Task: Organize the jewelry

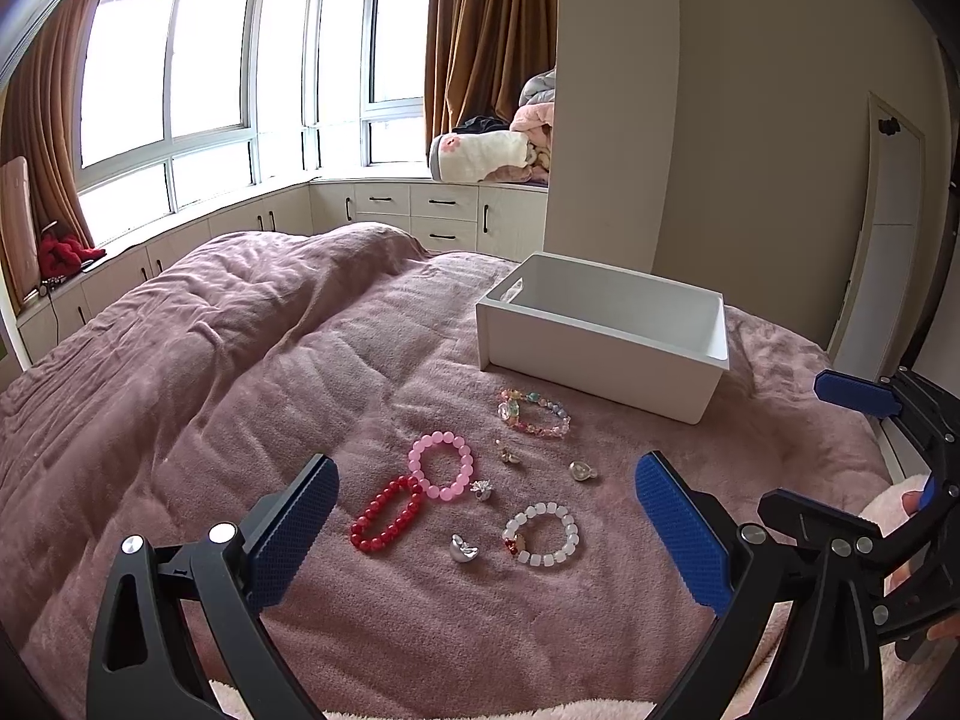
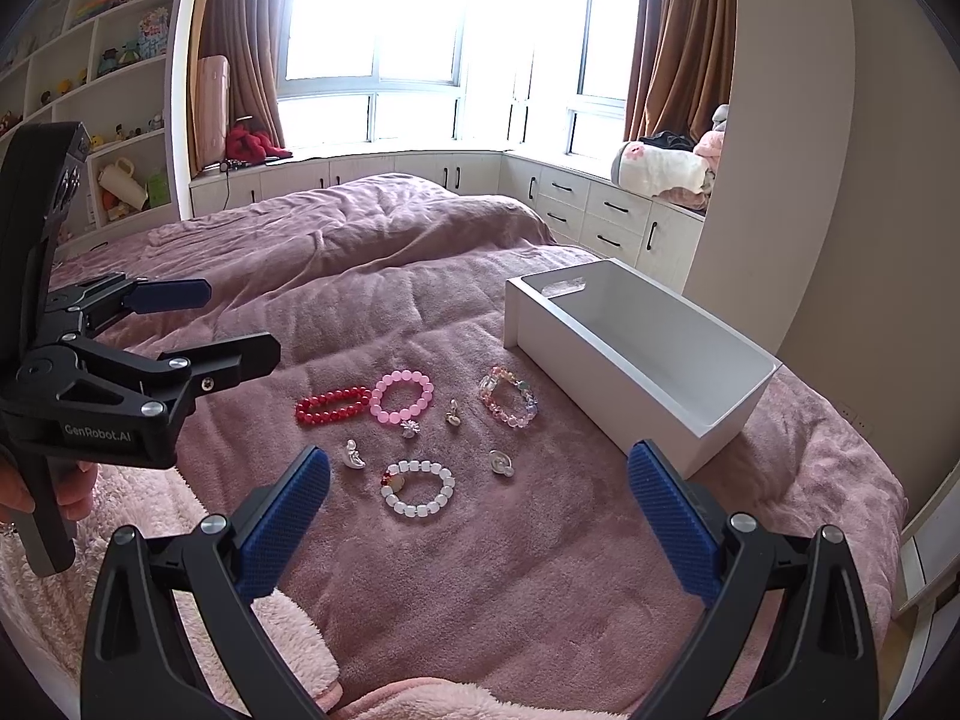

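Observation:
Several bracelets lie on the pink bedspread: a red one [image 1: 375,507] [image 2: 327,399], a pink one [image 1: 414,456] [image 2: 377,399], a multicoloured one [image 1: 510,408] [image 2: 489,385] and a white one [image 1: 575,534] [image 2: 449,487]. Small silver charms [image 1: 463,547] [image 2: 354,456] are scattered among them. An empty white box [image 1: 588,366] [image 2: 600,384] stands behind them to the right. My left gripper [image 1: 485,474] [image 2: 240,321] hovers open over the jewelry. The right gripper [image 2: 479,455] [image 1: 801,444] is open too, just in front of the white bracelet. Neither holds anything.
The bedspread [image 1: 240,360] rises in a rumpled fold at the back left. A fluffy light-pink blanket [image 2: 288,630] lies along the near edge. A hand [image 2: 18,492] holds the left gripper's handle. Low cabinets [image 1: 444,204] run under the windows, and a wall [image 1: 612,150] stands behind the box.

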The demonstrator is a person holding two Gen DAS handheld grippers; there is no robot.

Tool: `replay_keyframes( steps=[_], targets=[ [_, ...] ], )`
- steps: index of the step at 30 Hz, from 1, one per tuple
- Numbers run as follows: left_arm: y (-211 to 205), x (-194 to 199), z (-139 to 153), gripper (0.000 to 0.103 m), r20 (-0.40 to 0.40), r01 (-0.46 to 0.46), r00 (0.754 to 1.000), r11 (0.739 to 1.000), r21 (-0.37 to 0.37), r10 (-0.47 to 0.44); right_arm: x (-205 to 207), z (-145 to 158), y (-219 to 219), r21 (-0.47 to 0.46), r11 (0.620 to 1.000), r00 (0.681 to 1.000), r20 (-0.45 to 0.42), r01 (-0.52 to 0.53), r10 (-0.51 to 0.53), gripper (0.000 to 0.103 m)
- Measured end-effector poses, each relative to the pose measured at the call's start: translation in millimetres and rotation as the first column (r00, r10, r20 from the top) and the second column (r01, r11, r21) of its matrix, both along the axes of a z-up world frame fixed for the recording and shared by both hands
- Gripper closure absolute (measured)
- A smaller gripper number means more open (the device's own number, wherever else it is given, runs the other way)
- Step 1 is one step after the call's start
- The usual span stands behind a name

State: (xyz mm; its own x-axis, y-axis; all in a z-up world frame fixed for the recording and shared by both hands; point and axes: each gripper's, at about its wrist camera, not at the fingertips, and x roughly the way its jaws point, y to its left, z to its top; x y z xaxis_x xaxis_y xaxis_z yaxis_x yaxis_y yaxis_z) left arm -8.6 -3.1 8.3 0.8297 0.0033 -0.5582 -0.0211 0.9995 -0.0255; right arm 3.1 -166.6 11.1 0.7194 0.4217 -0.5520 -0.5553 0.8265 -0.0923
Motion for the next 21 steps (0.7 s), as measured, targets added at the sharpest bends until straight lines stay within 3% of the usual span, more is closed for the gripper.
replay_keyframes(
  steps=[16, 21],
  targets=[
    [0, 2, -1, 0.003, 0.002, 0.001, 1.0, 1.0, -0.004, -0.001, 4, -2, 1, 0.004, 1.0, 1.0, -0.001, 0.0, 0.0, 0.005],
    [-1, 10, -4, 0.003, 0.005, 0.015, 1.0, 0.999, 0.032, -0.015, 14, -3, 6, -0.003, 1.0, 1.0, 0.002, -0.001, 0.001, 0.005]
  ],
)
